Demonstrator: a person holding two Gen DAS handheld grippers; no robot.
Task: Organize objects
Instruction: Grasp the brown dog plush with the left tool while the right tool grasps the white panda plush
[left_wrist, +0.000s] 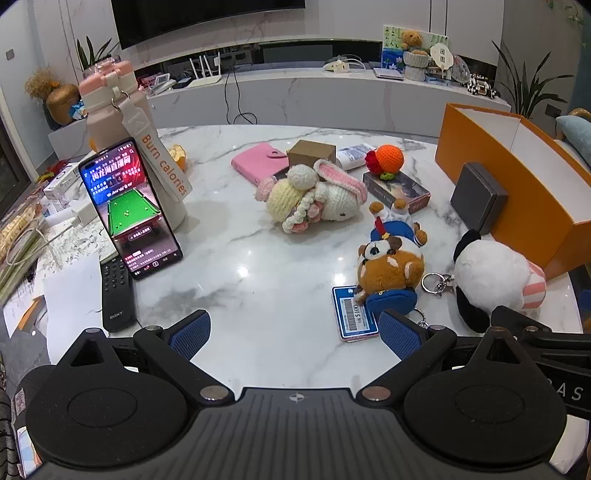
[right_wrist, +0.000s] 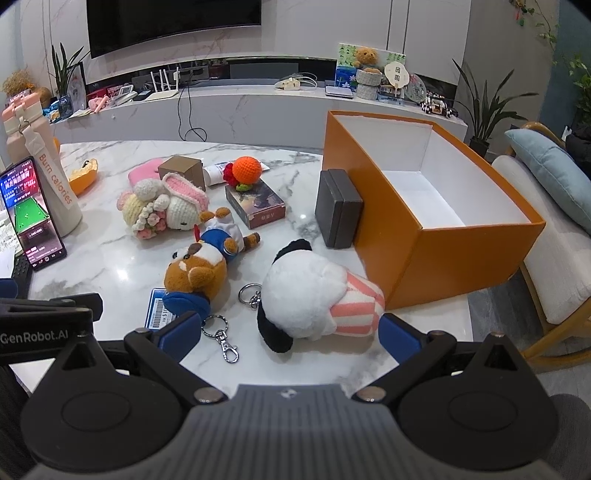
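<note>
**Both tongs wide, toys waiting, box ready**

I have the left tongs (left_wrist: 293, 334) spread wide over bare marble, nothing between the pads. The right tongs (right_wrist: 290, 338) are just as wide and empty, and I read their placement as deliberate: the panda plush (right_wrist: 314, 299) lies just ahead of them, between the fingers' line, so it looks like my first pick.

The orange box (right_wrist: 384, 236) stands open ahead and to the right of the right tongs, its white inside bare, so I judge nothing is sorted yet. It sits at the edge of the surface (left_wrist: 258, 280), near the toys, which keeps each carry short.

A brown plush dog (left_wrist: 391, 266) lies ahead of the left tongs' right finger, partly on a blue card (left_wrist: 354, 314). Beyond it lie the crochet rabbit (left_wrist: 317, 195) and the orange crochet ball (left_wrist: 389, 157), which rests on a flat printed box. A dark case (right_wrist: 338, 208) leans upright against the orange wall.

The phone (left_wrist: 129, 206), propped against a bottle far left of the left tongs, seems to be no part of the sorting.
</note>
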